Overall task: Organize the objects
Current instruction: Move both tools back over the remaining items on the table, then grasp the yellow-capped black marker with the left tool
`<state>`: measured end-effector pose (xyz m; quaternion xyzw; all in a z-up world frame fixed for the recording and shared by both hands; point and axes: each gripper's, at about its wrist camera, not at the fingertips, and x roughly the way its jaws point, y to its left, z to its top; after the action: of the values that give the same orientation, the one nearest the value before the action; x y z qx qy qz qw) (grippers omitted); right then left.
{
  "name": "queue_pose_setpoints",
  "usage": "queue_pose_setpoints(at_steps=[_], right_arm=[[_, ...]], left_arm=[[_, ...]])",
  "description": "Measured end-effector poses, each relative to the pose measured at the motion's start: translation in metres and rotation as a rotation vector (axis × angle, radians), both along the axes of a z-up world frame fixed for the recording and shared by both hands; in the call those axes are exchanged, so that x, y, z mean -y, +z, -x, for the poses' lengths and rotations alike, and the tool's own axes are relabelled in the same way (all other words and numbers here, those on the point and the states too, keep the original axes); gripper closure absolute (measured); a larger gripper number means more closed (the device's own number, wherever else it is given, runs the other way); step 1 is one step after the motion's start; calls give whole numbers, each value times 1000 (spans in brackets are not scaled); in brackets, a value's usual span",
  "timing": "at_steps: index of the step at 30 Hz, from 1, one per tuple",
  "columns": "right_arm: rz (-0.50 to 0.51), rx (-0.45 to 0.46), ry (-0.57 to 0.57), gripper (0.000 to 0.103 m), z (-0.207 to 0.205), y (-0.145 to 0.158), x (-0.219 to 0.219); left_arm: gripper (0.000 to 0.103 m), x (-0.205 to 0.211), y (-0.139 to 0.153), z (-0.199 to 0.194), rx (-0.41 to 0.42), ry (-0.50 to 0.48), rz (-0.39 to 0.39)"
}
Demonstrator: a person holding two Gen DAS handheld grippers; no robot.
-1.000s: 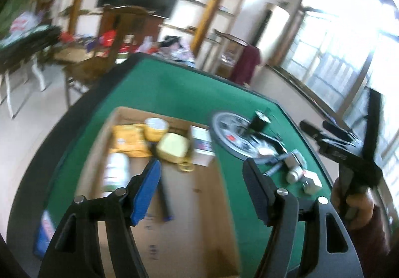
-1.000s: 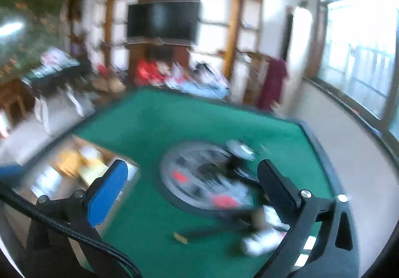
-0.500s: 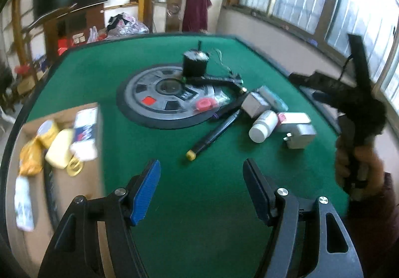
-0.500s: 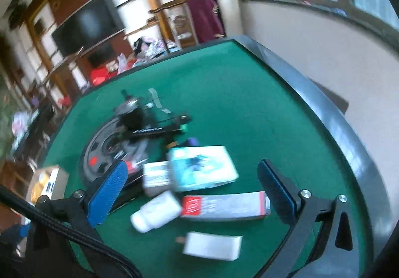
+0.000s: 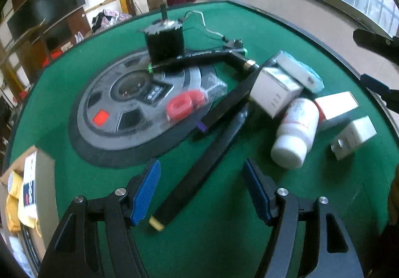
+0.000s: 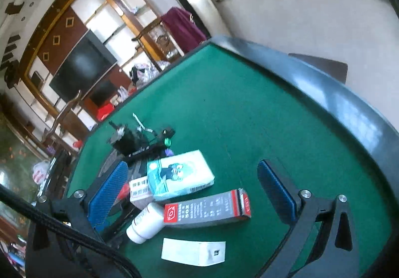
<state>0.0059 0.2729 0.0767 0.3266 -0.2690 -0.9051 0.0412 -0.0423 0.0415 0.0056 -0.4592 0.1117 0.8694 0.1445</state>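
Green felt table (image 5: pixel 249 28) in a cluttered living room. Left gripper (image 5: pixel 202 193) hangs over a long black bar (image 5: pixel 199 173) near the table's middle — jaws closing, pads not touching it. Right gripper (image 6: pixel 192 193) stands wide open, empty, above a white bottle (image 6: pixel 146 223), red-and-grey box (image 6: pixel 207 208) and tissue pack (image 6: pixel 179 175) toward the right edge. Cardboard box (image 5: pixel 42 173) at the left edge.
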Motion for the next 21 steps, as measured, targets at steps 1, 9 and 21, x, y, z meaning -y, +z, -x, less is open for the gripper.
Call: queue_pose_setpoints(at_steps=[1,9,21], right_arm=[[-2,2,4,0,0,0,1],[-16,29,20,0,5,-9,7],[-30,67,25,0,11,-17,8]], left_arm=[[67,0,1,0,10,0,-23],[92,10,3,-34,54,-13,-65],[48,-17,-1,-31,-24,-15,-50]])
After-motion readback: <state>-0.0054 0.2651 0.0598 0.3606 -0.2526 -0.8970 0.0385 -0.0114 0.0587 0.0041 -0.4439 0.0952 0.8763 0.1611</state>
